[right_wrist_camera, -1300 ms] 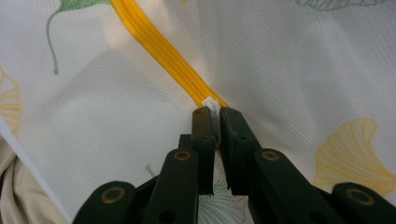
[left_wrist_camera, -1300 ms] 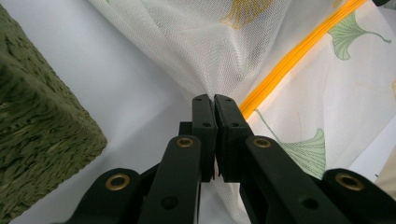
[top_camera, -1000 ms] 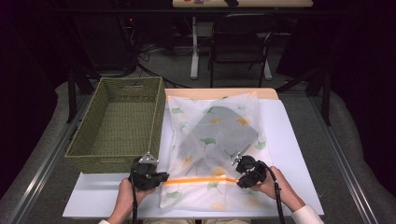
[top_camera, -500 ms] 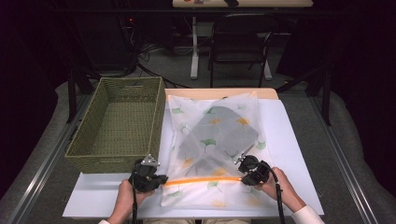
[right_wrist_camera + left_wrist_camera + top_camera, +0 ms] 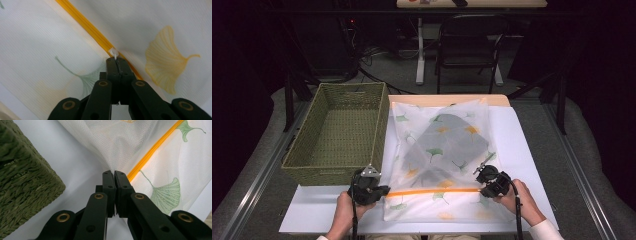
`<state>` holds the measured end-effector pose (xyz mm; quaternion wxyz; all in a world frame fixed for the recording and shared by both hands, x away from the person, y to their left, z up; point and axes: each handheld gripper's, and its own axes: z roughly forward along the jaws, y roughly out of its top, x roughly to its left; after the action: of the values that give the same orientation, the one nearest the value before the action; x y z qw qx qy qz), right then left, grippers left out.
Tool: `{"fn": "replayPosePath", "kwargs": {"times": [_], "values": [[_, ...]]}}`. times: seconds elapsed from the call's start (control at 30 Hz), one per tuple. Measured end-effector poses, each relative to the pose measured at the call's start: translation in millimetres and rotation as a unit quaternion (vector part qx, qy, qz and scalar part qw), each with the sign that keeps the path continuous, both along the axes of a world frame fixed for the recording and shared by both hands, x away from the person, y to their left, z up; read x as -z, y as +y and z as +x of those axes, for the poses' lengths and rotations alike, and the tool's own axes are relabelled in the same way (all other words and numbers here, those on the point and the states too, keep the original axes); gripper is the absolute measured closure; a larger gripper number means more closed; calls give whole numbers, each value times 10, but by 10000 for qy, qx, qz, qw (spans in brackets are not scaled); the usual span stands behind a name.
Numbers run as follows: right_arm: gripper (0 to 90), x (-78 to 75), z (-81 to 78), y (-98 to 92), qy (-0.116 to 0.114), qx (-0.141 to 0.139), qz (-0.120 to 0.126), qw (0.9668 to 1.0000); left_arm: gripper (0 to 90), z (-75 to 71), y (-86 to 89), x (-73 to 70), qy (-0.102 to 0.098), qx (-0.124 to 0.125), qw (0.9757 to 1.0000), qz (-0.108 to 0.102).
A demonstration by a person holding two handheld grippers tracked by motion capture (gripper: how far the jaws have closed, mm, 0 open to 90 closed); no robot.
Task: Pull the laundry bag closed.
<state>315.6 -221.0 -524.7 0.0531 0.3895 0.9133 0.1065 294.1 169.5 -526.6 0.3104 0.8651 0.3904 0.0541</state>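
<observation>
Hands come in at the near edge of the desk, each one with a claw. The left claw is closed on the left end of a white mesh bag, pinching the fabric right at the end of the orange zipper. In the left gripper view its two black jaws stand pressed together with the mesh caught between them. The right claw is closed too, at the right end of the same zipper; the right gripper view shows its jaws shut on the small white zipper pull.

The bag lies flat on the white sheet that covers the desk, from the near edge toward the far edge, a bit right of the middle. It has green and yellow leaf prints, and a grey folded garment shows through the mesh. Just beside the bag, on the left side of the desk, stands an empty green woven basket.

I judge the step in hand is working the zipper: one claw anchors the bag, the other has the pull. The next move, I think, calls for drawing the pull steadily along the orange line toward the left claw, while the left one keeps the fabric tight so the mesh does not bunch.
</observation>
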Motion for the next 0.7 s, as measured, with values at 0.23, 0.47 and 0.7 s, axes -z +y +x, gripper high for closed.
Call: {"fn": "replayPosePath", "kwargs": {"times": [0.23,0.47,0.7], "values": [[900,-11,7,-238,-11,263,-70,9996,878,5,14,-3,10,9,10000,17],[900,-19,-20,-496,-34,595,-88,9982,878,7,10,1,1,7,10000,27],[900,-24,-22,-576,-83,711,-115,9974,878,9,-1,8,-18,15,10000,54]]}}
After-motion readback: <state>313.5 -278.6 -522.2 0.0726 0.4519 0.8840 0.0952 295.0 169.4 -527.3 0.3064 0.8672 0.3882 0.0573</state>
